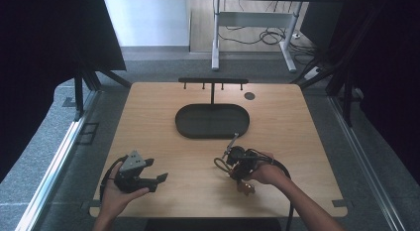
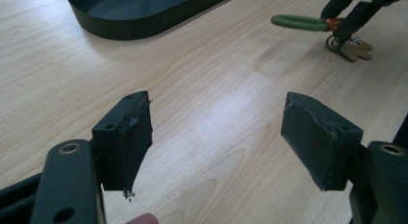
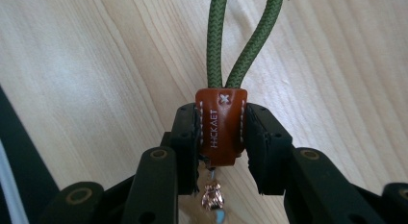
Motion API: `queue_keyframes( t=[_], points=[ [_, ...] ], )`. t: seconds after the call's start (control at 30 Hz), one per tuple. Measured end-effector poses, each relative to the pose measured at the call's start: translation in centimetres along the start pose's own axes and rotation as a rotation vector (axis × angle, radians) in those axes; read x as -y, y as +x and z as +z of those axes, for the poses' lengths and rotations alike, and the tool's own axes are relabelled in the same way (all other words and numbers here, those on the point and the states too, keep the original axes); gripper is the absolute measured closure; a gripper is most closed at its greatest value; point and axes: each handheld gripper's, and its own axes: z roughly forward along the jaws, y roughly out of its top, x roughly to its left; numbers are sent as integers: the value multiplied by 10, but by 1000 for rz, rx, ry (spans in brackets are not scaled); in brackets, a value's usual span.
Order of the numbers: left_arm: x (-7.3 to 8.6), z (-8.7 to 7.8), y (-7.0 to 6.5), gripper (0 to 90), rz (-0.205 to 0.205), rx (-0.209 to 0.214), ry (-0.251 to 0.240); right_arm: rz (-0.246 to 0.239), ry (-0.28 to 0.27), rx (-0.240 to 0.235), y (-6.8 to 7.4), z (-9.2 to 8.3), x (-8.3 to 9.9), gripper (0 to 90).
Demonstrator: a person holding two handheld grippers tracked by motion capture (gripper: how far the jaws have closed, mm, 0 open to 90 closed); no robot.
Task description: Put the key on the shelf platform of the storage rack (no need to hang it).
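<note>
Left gripper [image 1: 161,177] at seven o'clock on the table [image 1: 148,122], jaws wide and empty; right gripper [image 3: 222,147] at five o'clock, jaws clamped on the leather tab of the green-cord keychain [image 3: 221,125], loop projecting ahead; pickup judged done, hanging on the hook stand [image 1: 213,82] at twelve o'clock remaining.

Green braided cord [image 3: 240,36], brown leather tab [image 3: 220,125], black tray [image 1: 213,121].

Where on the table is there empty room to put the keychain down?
Bare wood lies between the left gripper and the right gripper, and along the table's left and right edges beside the black oval tray. It is crowded behind the tray, at the hook stand, and around the keychain.
</note>
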Motion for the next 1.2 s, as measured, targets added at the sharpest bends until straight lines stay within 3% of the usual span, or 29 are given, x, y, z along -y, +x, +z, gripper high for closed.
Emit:
queue_keyframes(
  t=[1.2],
  points=[
    [-1, 1, -3, 266, 3, 4, 0, -20, -99, 66, -5, -66, -4, 671]
  ],
)
